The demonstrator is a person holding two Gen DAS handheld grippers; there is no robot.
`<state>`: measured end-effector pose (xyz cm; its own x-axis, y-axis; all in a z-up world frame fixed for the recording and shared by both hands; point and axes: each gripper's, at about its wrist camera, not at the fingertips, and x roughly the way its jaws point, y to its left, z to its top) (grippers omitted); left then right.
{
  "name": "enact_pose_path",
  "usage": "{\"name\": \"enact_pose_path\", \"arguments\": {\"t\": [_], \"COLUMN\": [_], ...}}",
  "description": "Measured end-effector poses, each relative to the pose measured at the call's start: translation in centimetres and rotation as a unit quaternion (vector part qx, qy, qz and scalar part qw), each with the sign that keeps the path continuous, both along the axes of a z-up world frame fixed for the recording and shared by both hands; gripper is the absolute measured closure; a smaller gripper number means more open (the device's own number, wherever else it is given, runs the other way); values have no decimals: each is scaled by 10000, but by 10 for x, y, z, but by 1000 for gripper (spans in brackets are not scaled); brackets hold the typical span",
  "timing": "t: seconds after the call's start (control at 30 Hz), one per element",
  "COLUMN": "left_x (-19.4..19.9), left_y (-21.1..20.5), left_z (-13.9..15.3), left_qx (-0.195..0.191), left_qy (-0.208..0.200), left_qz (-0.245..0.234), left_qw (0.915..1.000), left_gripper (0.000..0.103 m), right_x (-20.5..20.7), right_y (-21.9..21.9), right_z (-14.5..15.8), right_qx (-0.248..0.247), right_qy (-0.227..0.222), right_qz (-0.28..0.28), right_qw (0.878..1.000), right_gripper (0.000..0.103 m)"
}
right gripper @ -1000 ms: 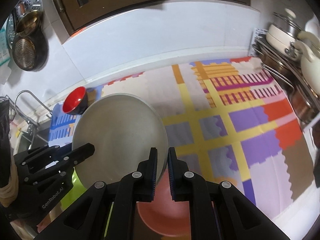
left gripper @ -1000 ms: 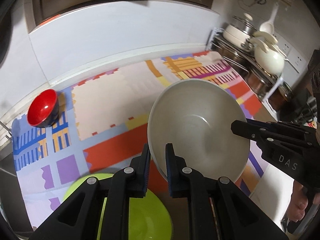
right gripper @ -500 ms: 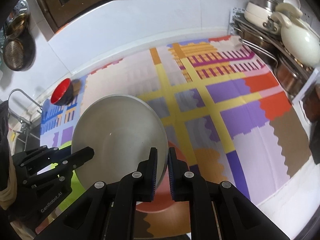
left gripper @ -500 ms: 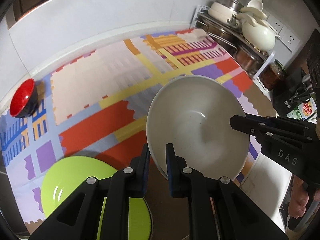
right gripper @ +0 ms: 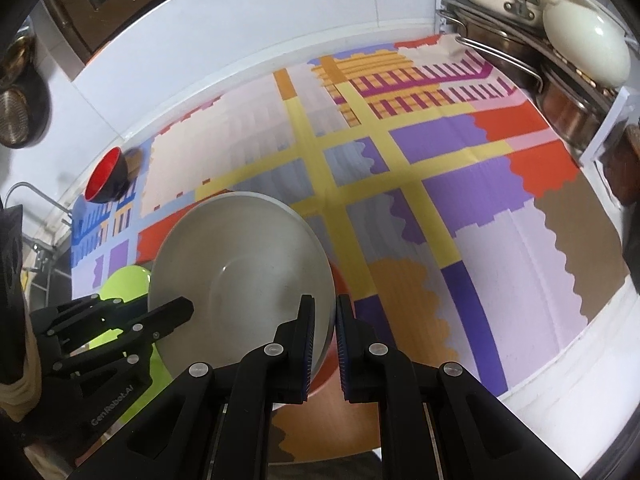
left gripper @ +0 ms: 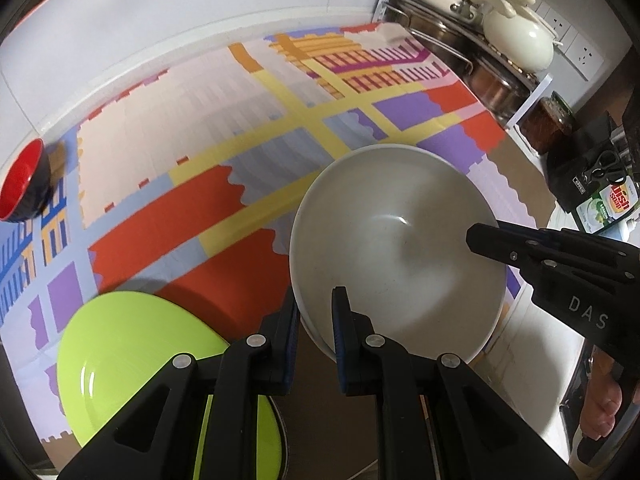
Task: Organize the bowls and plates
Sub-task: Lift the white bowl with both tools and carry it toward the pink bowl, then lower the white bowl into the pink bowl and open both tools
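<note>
while the patterned mat (left gripper: 192,224) fills more of both views than it did a second ago, you are carrying the big white bowl (left gripper: 396,248) lower and nearer the front of the counter, with the wall and cabinets slipping out of the top of the frame. the bowl is clear of the mat, tilted a little, and held from two sides: your left gripper (left gripper: 315,312) is clenched on its near rim in the left wrist view, and your right gripper (right gripper: 322,320) is clamped on the opposite rim in the right wrist view. neither grip has loosened over that second. beneath the bowl the red-orange plate (right gripper: 334,364) now shows only as a sliver past the rim, where more of it showed before, so you seem to be lining the bowl up over it. the lime green plate (left gripper: 132,364) lies just beside, at the left. the small red bowl (left gripper: 22,188) stays far off at the mat's back left corner, untouched. i judge that you are mid-descent toward a stack, with the release not yet begun.
</note>
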<state>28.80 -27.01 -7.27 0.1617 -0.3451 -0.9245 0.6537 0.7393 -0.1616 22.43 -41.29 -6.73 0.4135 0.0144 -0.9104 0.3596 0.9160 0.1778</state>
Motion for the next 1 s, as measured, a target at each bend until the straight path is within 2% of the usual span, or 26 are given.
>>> {"name": "enact_pose_path", "arguments": {"t": [0.4, 0.73, 0.8, 0.87, 1.0], "left_x": [-2, -3, -4, -5, -4], "left_y": [-4, -8, -9, -8, -4], "left_z": [-10, -11, -9, -6, 1], "left_qx": [108, 110, 84, 42, -20], "left_qy": [41, 88, 65, 3, -90], "left_qz": [25, -40, -56, -57, -21], "left_qw": [9999, 9999, 9999, 10000, 10000], "left_gripper": [83, 67, 60, 56, 55], "right_x": [-3, -3, -3, -3, -5], "right_y": [-4, -4, -5, -4, -5], "right_z": [-19, -27, -28, -28, -24], "right_qx": [159, 295, 266, 240, 224], "right_qy": [194, 313, 353, 357, 279], "right_qz": [-30, 23, 16, 34, 28], "right_qw": [9997, 9991, 9990, 9991, 9994], "right_gripper": [91, 90, 84, 72, 72]}}
